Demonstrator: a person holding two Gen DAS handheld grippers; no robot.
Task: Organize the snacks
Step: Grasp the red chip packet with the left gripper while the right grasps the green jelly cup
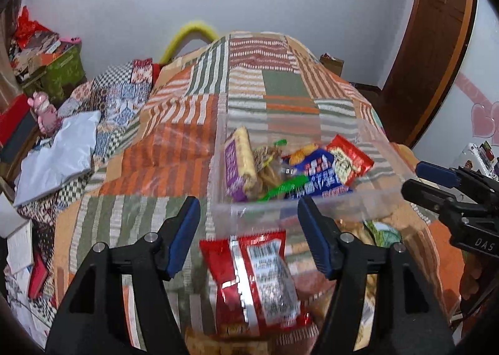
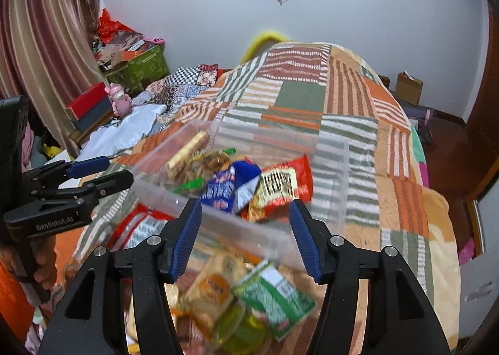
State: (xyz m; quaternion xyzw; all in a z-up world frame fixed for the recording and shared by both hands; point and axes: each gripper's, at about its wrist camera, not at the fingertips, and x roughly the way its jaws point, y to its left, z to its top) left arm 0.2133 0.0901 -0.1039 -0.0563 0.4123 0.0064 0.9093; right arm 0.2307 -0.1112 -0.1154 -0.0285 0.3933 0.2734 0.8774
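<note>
Patchwork bedspread (image 1: 280, 87) carries everything, soft enough to let packets slump; my left gripper (image 1: 249, 233) stands parted and empty above a red packet (image 1: 259, 280), my right gripper (image 2: 246, 236) likewise over a green packet (image 2: 274, 299); beyond both sits the clear bin (image 1: 312, 205), already holding sorted snacks, open side toward me for easy drops.

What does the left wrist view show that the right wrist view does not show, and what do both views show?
Only the left wrist view shows the heart stickers and the open left gripper over a red packet. Only the right wrist view shows the striped curtain, a green packet and the open right gripper from behind. Both show the clear bin of snacks, the patchwork blanket and the pink toy.
</note>
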